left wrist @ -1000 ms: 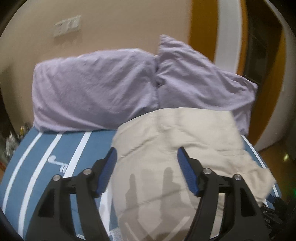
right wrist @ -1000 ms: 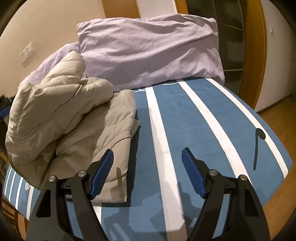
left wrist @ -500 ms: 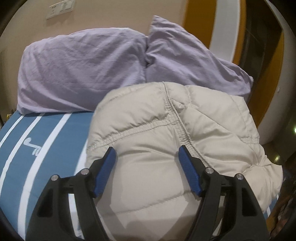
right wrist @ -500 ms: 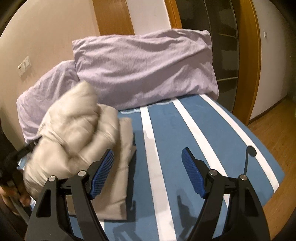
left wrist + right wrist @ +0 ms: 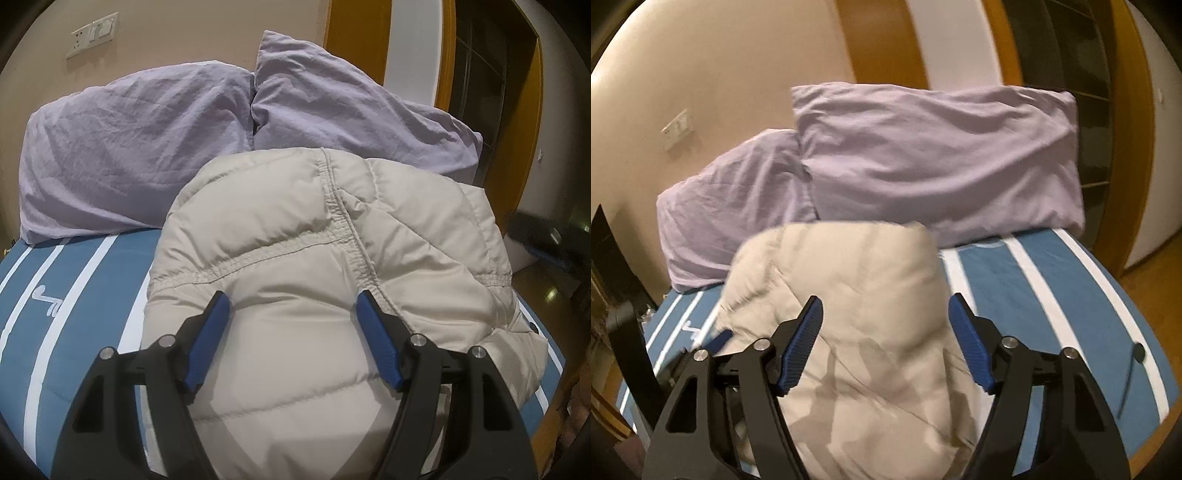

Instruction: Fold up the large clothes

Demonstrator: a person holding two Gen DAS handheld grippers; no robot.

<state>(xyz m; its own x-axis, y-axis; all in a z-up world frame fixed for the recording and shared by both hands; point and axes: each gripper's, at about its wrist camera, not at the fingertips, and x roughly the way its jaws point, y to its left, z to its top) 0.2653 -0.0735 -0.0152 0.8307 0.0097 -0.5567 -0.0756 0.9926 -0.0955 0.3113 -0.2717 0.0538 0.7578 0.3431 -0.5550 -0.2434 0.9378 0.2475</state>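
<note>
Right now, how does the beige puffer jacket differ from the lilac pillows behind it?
The beige puffer jacket is quilted with stitched seams; the lilac pillows are plain, finely creased cloth. The jacket lies bunched low on the striped blue bedcover, nearest the grippers; the pillows lean up at the wall end. There is one jacket, but two pillows side by side. Both are soft, padded and rest on the bed.

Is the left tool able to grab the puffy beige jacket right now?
Probably yes. The left tool hangs open right over the puffy beige jacket, whose padded bulk bulges between its fingers. Nothing lies between them, though the pads do not seem to press on it.
</note>
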